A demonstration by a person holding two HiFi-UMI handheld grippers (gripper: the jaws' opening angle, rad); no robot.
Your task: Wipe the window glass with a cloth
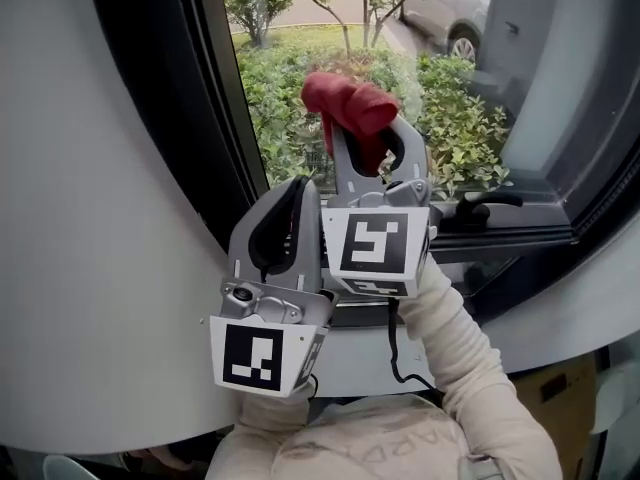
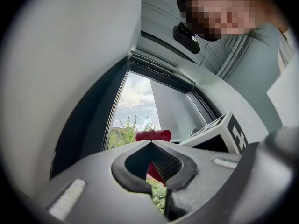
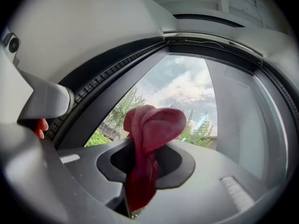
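Holding the red cloth pinched between its tips, the right claw is raised to the window glass. The bunched cloth is at the pane, though I cannot tell if it is touching. The left claw, just beside and lower, is pressed together on nothing. Wiping looks to be the step in hand; the next move likely calls for pressing the cloth against the glass and sweeping it across. Pale raised letters on the person's sleeve are too faint to read.

Faint raised letters on the cream sweatshirt are too dim to read. No other word, number or sign can be made out.
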